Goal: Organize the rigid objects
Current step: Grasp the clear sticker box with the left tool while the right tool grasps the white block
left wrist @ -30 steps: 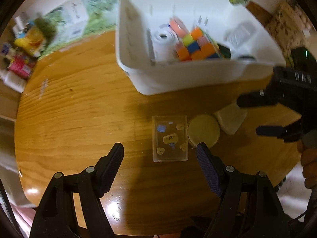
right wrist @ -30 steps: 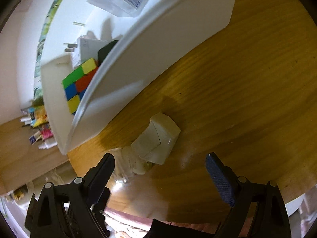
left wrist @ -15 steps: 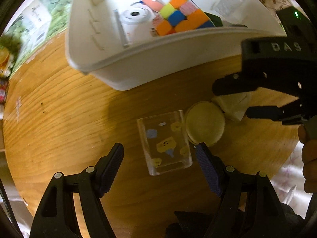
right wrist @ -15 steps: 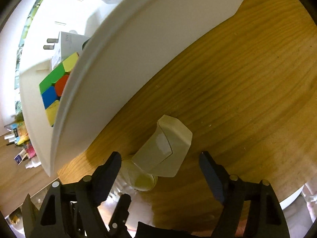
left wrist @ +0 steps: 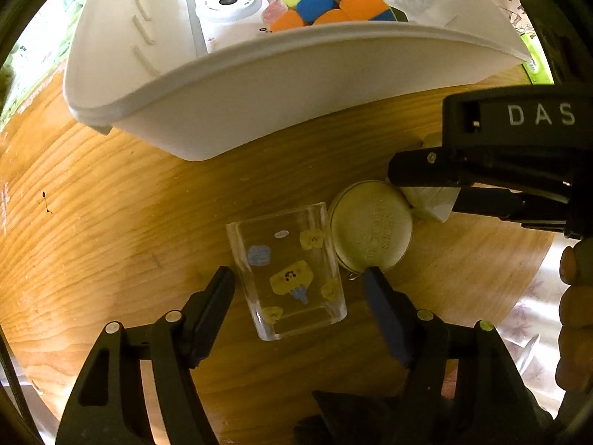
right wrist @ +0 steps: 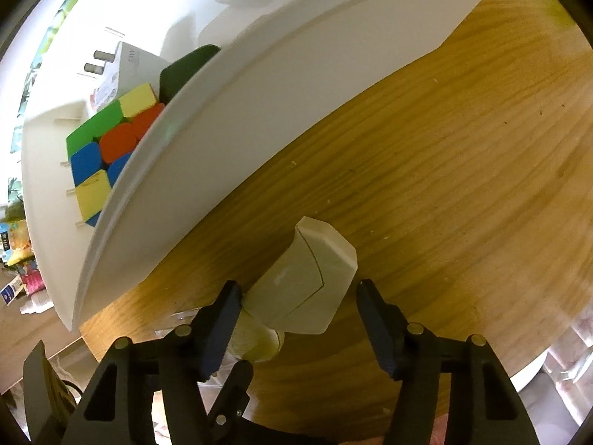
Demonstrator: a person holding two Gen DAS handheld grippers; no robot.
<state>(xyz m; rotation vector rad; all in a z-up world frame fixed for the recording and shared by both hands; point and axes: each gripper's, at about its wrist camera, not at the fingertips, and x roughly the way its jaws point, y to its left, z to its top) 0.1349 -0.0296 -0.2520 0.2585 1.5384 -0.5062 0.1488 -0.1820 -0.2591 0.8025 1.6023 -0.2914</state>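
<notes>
A clear plastic box (left wrist: 289,270) with yellow stickers lies on the wooden table (left wrist: 111,241). My left gripper (left wrist: 298,285) points down over it, jaws closing, the box between the pads with a small gap on each side. A round cream tin (left wrist: 370,226) touches the box's right side. A small cream case (right wrist: 307,285) lies beside the tin (right wrist: 255,341). My right gripper (right wrist: 298,296) straddles that case (left wrist: 430,204), jaws closing; the left pad is at its edge and the right pad stands clear. In the left wrist view the right gripper (left wrist: 424,189) comes in from the right.
A white bin (left wrist: 259,100) stands just behind, its wall (right wrist: 222,129) close to both grippers. It holds a puzzle cube (left wrist: 326,0), a white round device (left wrist: 229,0) and a plug adapter (right wrist: 129,66). A person's hand (left wrist: 574,315) is at the table's right edge.
My left gripper sank toward the clear box and its jaws narrowed. My right gripper moved over the cream case and its jaws drew in from wide to either side of it.
</notes>
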